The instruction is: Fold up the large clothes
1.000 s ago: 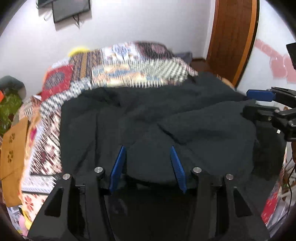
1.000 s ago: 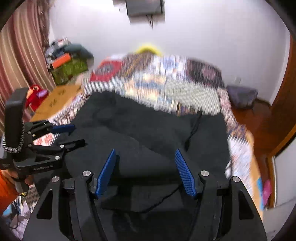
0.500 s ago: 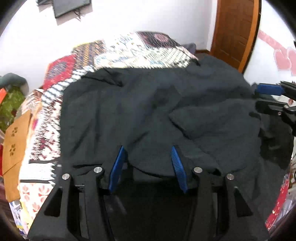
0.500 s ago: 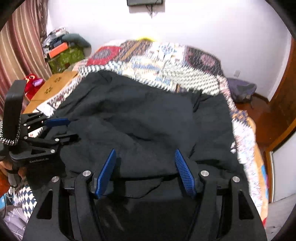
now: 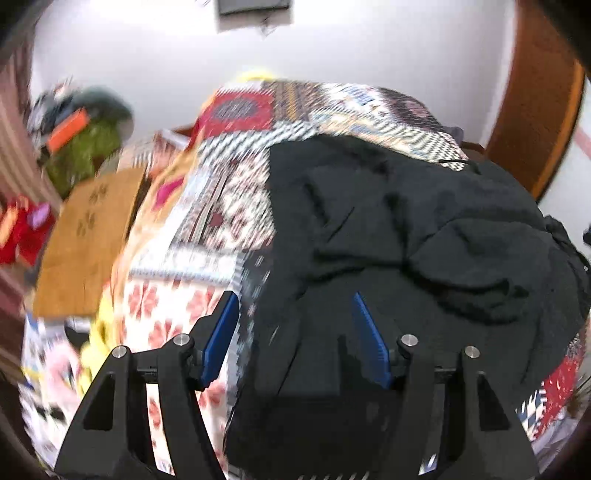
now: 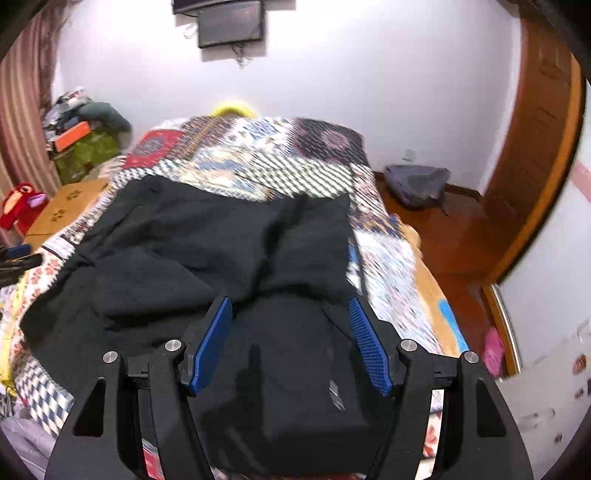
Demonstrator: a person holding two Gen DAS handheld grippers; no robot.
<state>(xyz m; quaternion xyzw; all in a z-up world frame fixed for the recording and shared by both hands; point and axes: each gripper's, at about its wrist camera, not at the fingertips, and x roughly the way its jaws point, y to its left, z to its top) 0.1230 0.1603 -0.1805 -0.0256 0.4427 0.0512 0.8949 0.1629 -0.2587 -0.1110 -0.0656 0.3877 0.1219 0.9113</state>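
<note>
A large black garment [image 6: 221, 236] lies rumpled across a bed with a patchwork quilt [image 6: 266, 158]. My right gripper [image 6: 288, 306] is at its near right part. Black cloth fills the gap between the blue pads and droops toward the camera, so it is shut on a thick fold. My left gripper [image 5: 295, 306] hangs over the garment's [image 5: 424, 221] left edge with its jaws opening. The left pad [image 5: 221, 332] is over bare quilt [image 5: 221, 206], apart from the cloth. The left gripper's tips [image 6: 14, 258] also show at the right wrist view's left edge.
A cardboard box [image 5: 85, 240], a red plush toy [image 6: 22, 203] and a pile with a green box [image 6: 85, 147] stand left of the bed. A grey bag [image 6: 417, 181] lies on the wooden floor at the right, by a wooden door [image 6: 535, 166]. A screen [image 6: 229, 26] hangs on the far wall.
My left gripper swung left to the garment's edge and its pads spread apart, off the fold they held. My right gripper moved forward over the bed, still on its fold.
</note>
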